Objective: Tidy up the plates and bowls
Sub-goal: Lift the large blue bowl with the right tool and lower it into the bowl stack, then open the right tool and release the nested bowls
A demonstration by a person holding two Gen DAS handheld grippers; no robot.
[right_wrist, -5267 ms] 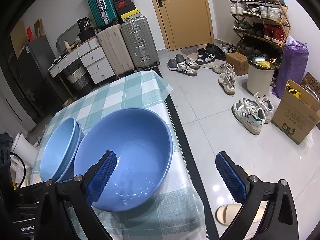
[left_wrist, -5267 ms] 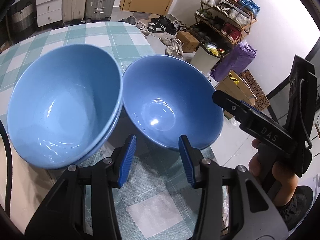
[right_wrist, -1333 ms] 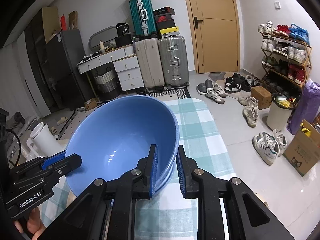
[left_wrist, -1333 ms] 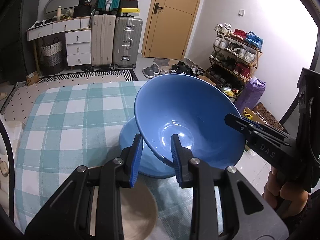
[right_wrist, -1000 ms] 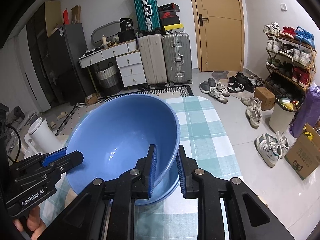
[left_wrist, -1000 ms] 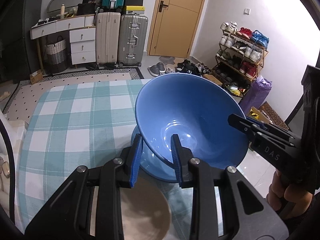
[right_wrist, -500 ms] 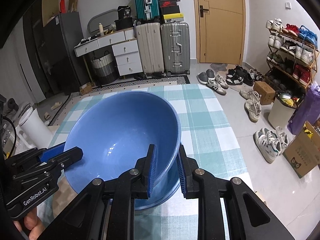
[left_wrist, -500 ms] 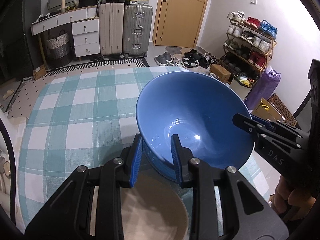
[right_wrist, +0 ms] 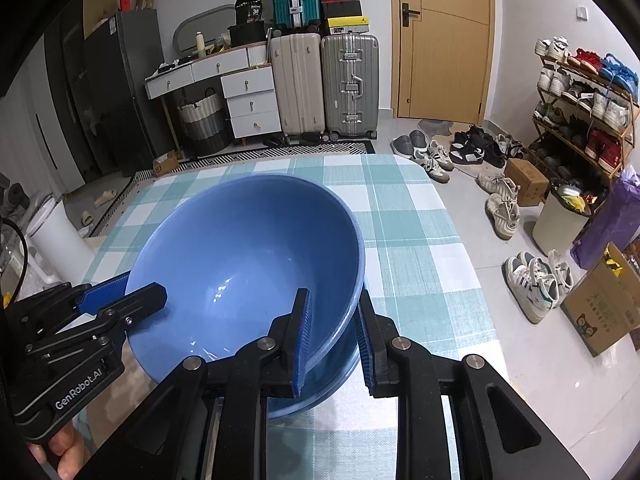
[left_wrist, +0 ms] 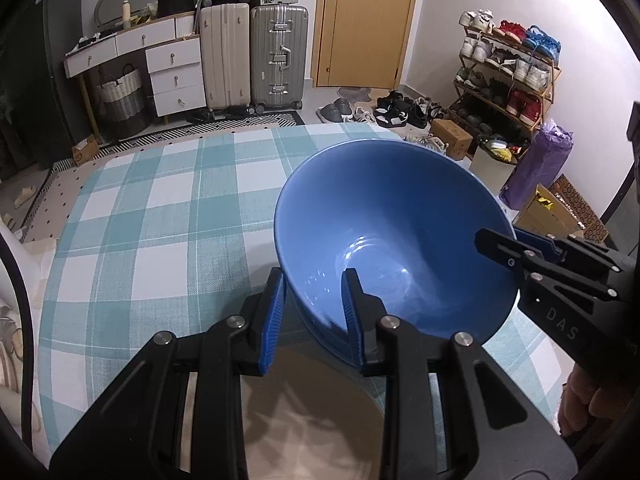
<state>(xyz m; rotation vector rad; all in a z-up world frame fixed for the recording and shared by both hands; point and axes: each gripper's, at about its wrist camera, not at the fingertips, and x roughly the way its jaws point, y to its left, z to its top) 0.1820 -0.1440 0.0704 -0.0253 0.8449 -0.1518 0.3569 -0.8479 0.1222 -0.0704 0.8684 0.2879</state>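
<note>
- Checked teal-and-white tablecloth (left_wrist: 160, 216) covers the table, in a room with suitcases, a drawer unit, a door and a shoe rack behind.
- Blue bowl (left_wrist: 392, 240) sits tilted in a second blue bowl (right_wrist: 340, 364), whose rim shows just beneath it; the pair lies toward the table's near right edge.
- Left gripper (left_wrist: 314, 312) is clenched on the top bowl's near rim, one pad inside and one outside.
- Right gripper (right_wrist: 334, 332) straddles the opposite rim. Its outer pad appears to sit beyond the lower bowl's rim too, so it may be pinching both; I cannot tell for certain.
- Judgement: the step in hand is nesting the top bowl. It is not yet level.
- To do it well: lower both sides evenly until the rims run parallel, then release one gripper at a time and draw each straight off, so the rim is not dragged.
- Risk: the stack stands near the table edge, so a sideways pull could shift it that way.
- Beige round mat (left_wrist: 304, 412) lies under the left gripper, near the table's front edge.
</note>
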